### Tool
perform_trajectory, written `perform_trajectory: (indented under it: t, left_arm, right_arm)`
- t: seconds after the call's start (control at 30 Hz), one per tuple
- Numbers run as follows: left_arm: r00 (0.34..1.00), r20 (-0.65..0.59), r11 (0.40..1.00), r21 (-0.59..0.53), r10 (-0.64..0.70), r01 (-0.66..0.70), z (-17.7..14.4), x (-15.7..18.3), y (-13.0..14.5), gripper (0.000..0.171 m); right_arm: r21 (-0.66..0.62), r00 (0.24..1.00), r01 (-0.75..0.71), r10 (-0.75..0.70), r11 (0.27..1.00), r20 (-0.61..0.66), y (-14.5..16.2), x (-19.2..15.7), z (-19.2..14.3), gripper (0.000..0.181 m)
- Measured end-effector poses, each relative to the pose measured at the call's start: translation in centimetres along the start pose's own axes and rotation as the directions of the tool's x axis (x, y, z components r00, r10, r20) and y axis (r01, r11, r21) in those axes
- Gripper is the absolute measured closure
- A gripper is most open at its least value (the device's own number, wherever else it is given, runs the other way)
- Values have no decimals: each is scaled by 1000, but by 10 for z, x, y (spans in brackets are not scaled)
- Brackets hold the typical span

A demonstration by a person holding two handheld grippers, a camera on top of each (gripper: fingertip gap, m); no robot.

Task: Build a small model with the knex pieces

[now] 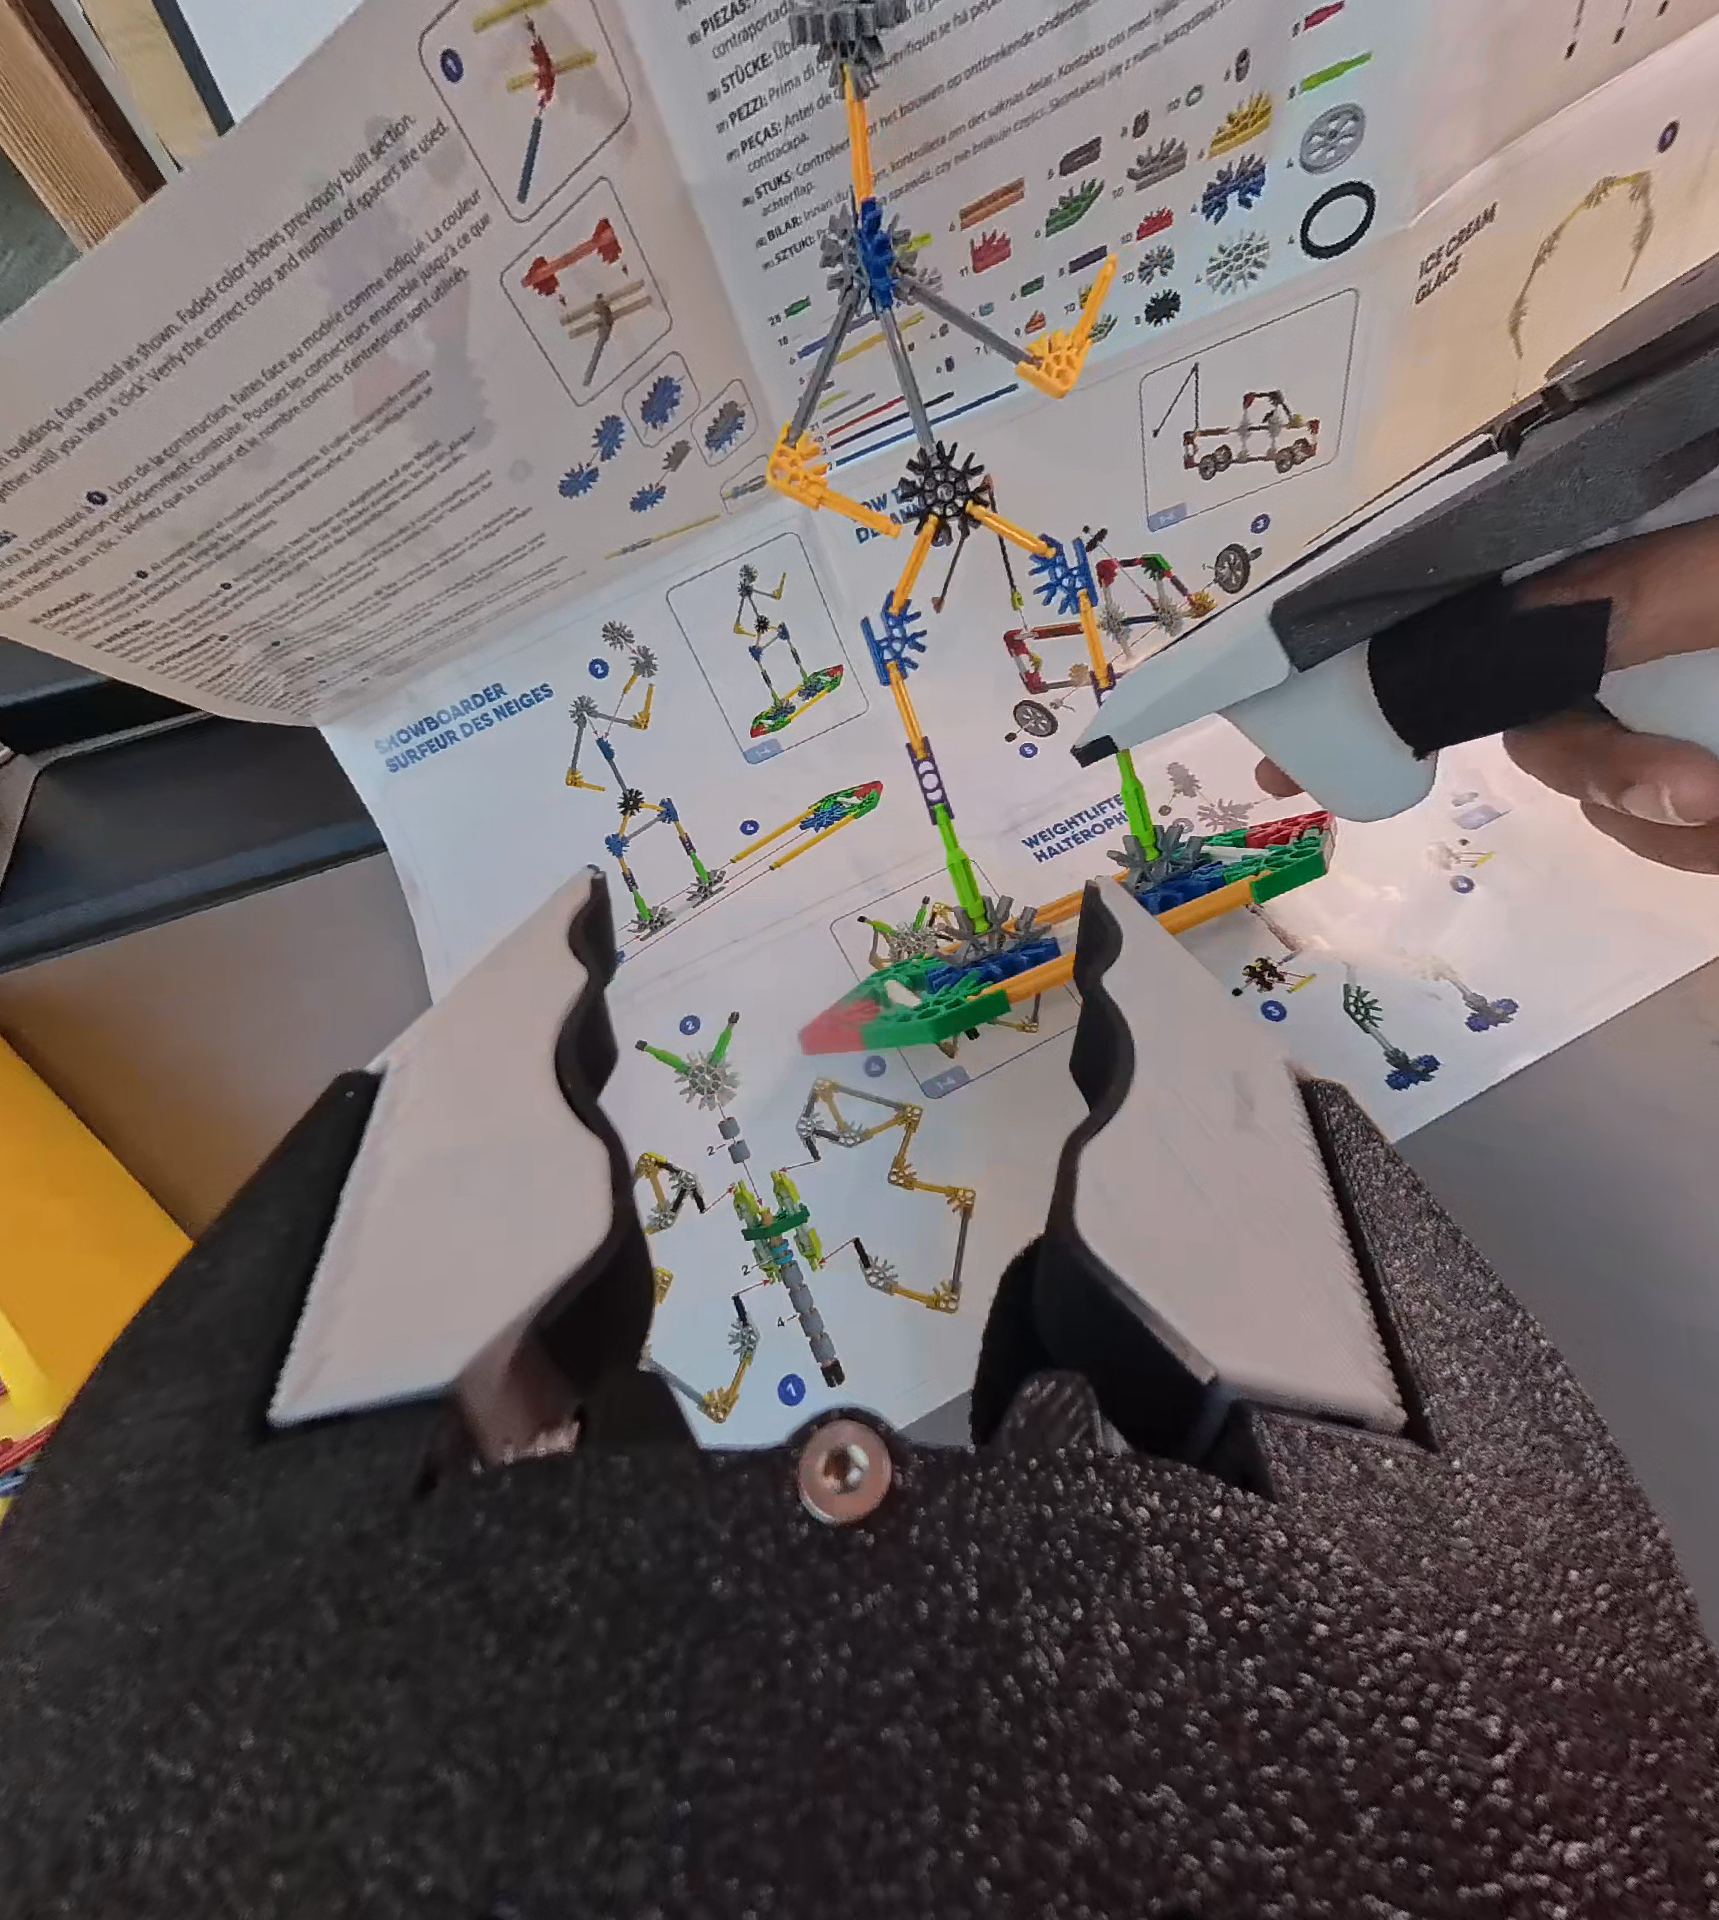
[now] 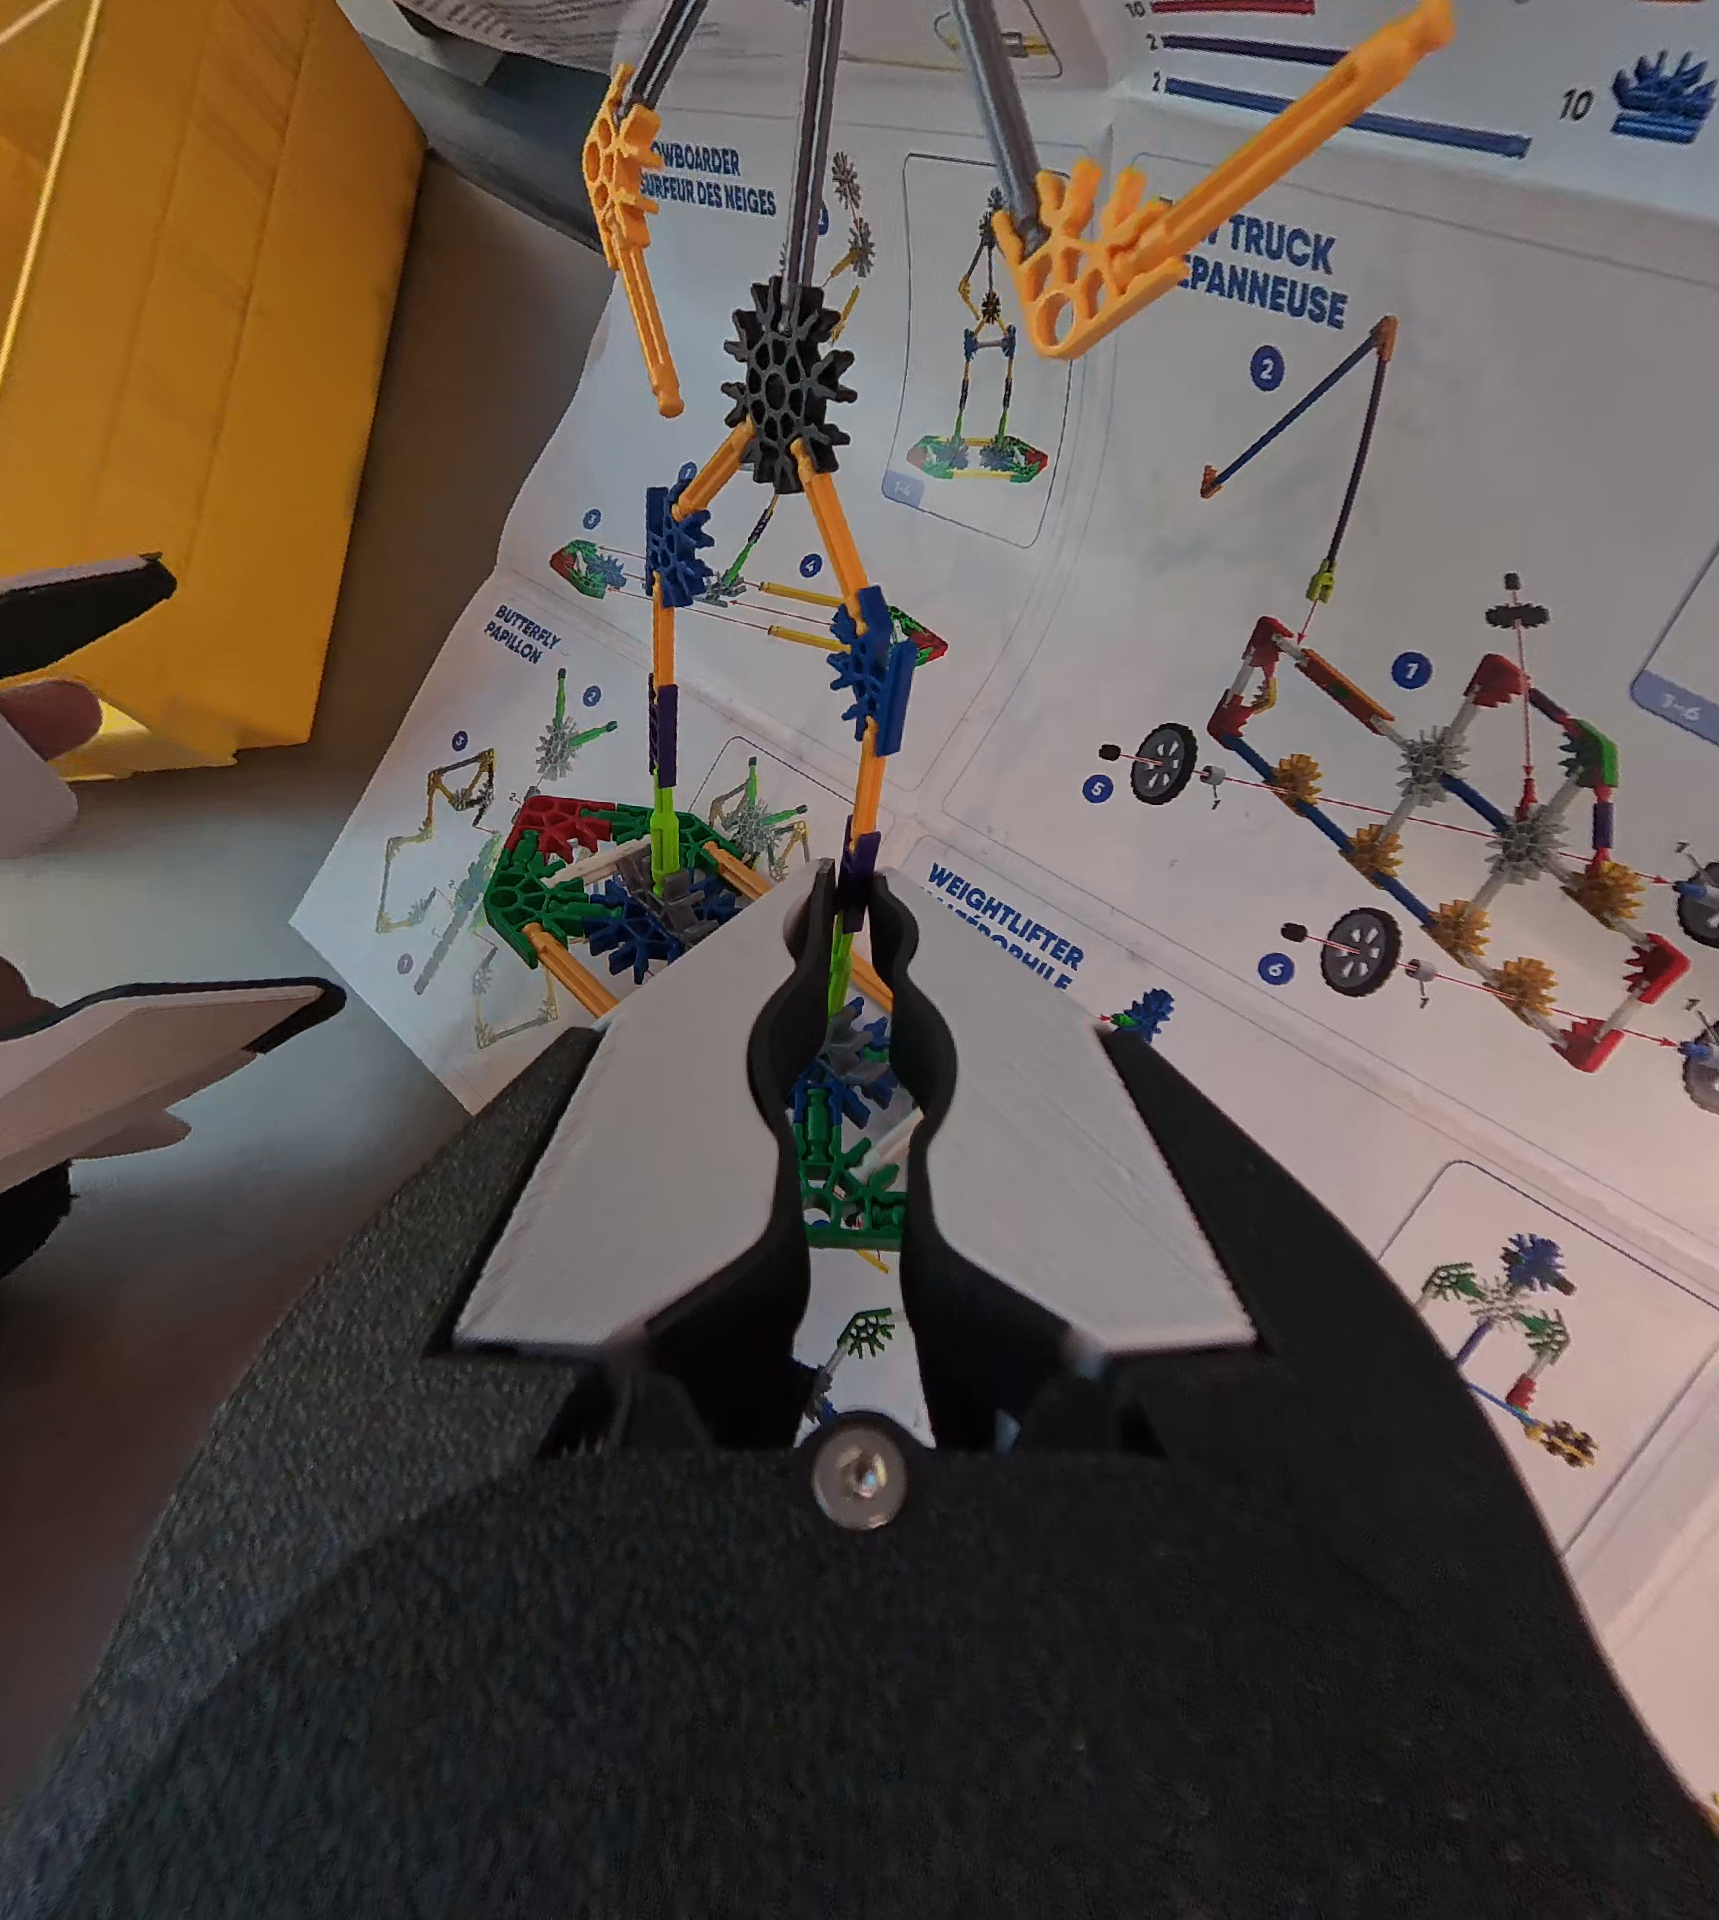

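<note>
Right tool (image 2: 853,894) pinching, seemingly, toy figure's leg (image 2: 867,769).

Printed instruction sheet (image 1: 522,343) spread on grey table (image 1: 1613,1195), yellow box (image 2: 159,364) beside it

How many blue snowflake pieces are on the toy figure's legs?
2. One blue snowflake piece sits high on one leg, the other blue snowflake piece on the leg pinched by the right gripper. More blue ones sit in the board below.

Two close wrist views angled down from opposite sides onto one shared toy figure (image 1: 948,644) and instruction sheet (image 2: 1354,935)
</note>
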State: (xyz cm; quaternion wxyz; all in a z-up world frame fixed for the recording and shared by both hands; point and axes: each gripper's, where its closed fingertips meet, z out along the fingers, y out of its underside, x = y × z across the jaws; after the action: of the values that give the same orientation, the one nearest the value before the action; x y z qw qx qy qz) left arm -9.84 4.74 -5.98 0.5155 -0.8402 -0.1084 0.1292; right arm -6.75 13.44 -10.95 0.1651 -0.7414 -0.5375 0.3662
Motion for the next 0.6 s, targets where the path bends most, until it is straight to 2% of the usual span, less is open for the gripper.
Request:
perform_trajectory:
  t: [0.6]
  left_arm:
    - [1000, -27, 1000, 6, 0, 0, -9, 9, 0, 83]
  right_arm:
    - [28, 998, 55, -56, 998, 16, 3, -8, -2, 179]
